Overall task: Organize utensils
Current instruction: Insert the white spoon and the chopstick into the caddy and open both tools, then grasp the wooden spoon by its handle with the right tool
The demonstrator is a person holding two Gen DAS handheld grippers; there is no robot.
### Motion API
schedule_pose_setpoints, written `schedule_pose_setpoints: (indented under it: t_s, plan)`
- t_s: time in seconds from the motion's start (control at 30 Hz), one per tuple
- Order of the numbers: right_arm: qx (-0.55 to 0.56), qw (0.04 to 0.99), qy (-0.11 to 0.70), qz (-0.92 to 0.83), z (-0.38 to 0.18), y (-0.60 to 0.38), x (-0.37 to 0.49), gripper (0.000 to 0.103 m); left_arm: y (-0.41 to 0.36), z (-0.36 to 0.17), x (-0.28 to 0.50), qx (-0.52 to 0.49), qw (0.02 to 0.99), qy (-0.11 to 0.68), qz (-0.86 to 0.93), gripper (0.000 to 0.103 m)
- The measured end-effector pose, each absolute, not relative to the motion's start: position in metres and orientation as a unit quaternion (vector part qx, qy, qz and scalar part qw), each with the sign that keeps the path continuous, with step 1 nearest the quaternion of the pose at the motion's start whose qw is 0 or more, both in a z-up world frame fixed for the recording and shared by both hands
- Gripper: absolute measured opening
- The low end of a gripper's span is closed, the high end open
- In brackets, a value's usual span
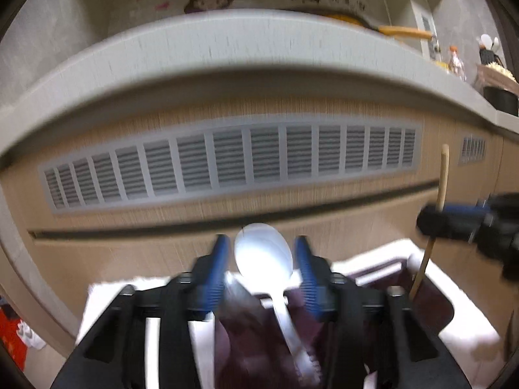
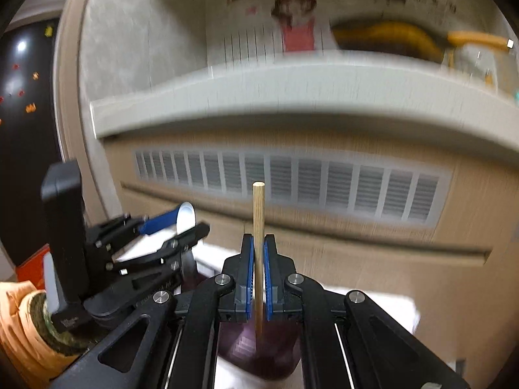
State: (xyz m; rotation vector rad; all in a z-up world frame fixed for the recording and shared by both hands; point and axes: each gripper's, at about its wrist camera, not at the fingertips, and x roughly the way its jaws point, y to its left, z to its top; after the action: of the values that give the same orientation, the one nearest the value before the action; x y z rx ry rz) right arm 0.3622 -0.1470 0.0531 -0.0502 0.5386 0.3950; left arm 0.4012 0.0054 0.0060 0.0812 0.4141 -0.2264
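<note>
With the left claw (image 1: 261, 269) spread wide around the white spoon (image 1: 263, 253) and the right claw (image 2: 258, 278) pinching the wooden stick (image 2: 258, 227), each wants lowering straight into the maroon holder (image 2: 259, 353).

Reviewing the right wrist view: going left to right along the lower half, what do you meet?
Orange padded sleeve → left gripper with the white spoon between its fingers → wooden stick clamped upright in the right gripper → white tray edge.
</note>
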Motion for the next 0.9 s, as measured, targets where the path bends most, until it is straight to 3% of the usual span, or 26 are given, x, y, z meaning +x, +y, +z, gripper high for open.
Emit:
schedule_pose_setpoints:
  t_s: [0.03,0.1,0.2,0.37,0.6,0.9]
  plan:
    - [-0.028,0.938,0.286,0.193,0.044,-0.145,0.365,0.006,0.006,0.002,0.403,0.036,0.968,0.219,-0.118,0.071]
    - [-0.031,0.930,0.313,0.189,0.031,-0.145,0.367,0.009,0.009,-0.002,0.402,0.029,0.966,0.229,-0.119,0.073]
    - [-0.039,0.930,0.321,0.174,0.023,-0.148,0.358,0.029,0.016,0.004,0.391,0.021,0.967,0.228,-0.115,0.073]
    - [-0.053,0.936,0.313,0.150,0.023,-0.160,0.328,0.045,0.036,0.020,0.367,-0.014,0.963,0.244,-0.117,0.074]
    - [-0.073,0.934,0.326,0.128,0.015,-0.167,0.274,0.046,0.058,0.019,0.318,-0.028,0.949,0.290,-0.124,0.074]
    - [-0.120,0.921,0.349,0.127,-0.012,-0.152,0.223,0.049,0.060,-0.039,0.251,0.017,0.910,0.389,-0.145,0.074]
